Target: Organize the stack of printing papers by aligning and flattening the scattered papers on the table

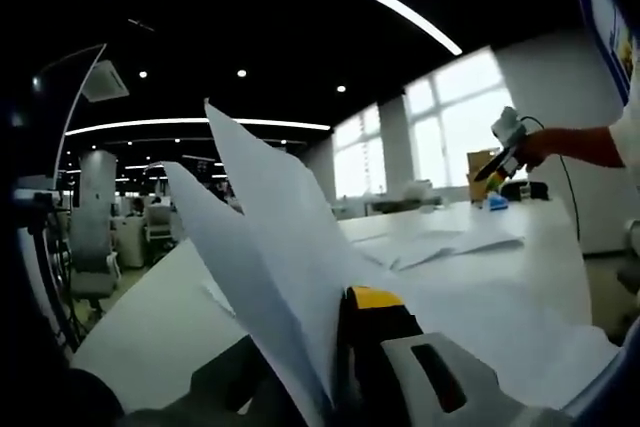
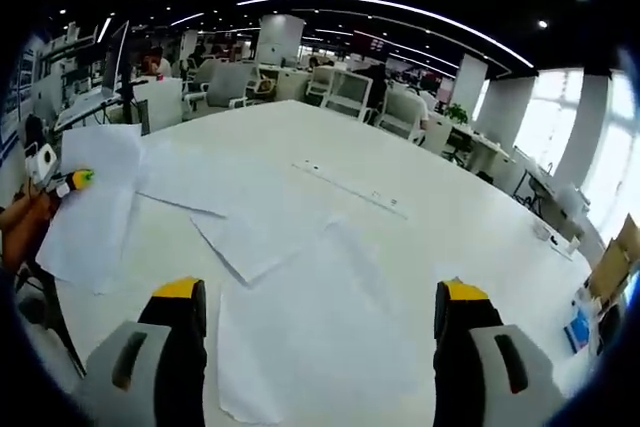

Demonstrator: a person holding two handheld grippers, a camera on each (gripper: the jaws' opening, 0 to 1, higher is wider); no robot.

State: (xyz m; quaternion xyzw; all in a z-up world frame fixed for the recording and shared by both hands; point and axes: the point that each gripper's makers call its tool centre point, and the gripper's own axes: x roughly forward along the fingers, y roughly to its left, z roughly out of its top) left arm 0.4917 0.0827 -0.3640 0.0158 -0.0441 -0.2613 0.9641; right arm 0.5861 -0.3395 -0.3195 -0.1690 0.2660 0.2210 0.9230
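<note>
The left gripper (image 1: 345, 347) pinches a few lifted paper sheets (image 1: 270, 237) that stand tilted above the white worktop (image 1: 150, 327), while the right gripper (image 2: 320, 312), jaws spread wide and holding nothing, hovers over loose sheets (image 2: 310, 337) lying askew. This looks like the gathering step; next the lifted sheets likely need squaring onto the scattered ones. The raised paper hides the near worktop, and how many sheets are pinched is unclear.
</note>
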